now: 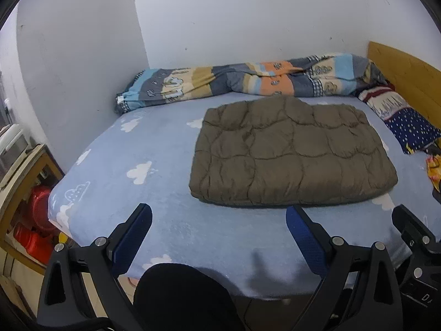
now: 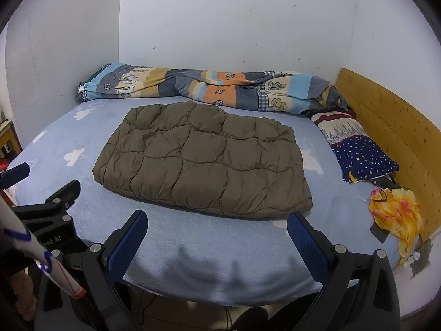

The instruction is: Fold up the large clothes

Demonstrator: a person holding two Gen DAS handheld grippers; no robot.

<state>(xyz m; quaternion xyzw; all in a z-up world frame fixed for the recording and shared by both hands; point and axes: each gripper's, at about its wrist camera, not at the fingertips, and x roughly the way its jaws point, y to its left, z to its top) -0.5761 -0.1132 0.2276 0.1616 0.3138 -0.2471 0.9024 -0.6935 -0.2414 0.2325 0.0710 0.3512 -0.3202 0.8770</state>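
Observation:
An olive-brown quilted puffer garment [image 1: 292,151] [image 2: 204,160] lies folded into a flat rectangle in the middle of the bed [image 1: 154,193] [image 2: 55,143]. My left gripper [image 1: 219,212] is open, held back over the bed's near edge, short of the garment's front edge. The right gripper [image 2: 217,218] is also open with nothing between its blue pads [image 2: 306,237], just in front of the garment's near right corner. In the left wrist view the right gripper's black frame [image 1: 413,234] shows at the right; in the right wrist view the left gripper's frame [image 2: 55,201] shows at the left.
A rolled striped duvet [image 1: 248,80] [image 2: 209,88] lies along the wall. A starry blue pillow [image 1: 410,121] [image 2: 358,149] and a yellow cloth [image 2: 397,215] lie beside the wooden headboard [image 2: 391,127]. Left of the bed stands a wooden shelf [image 1: 22,182] with red tubs [image 1: 38,209].

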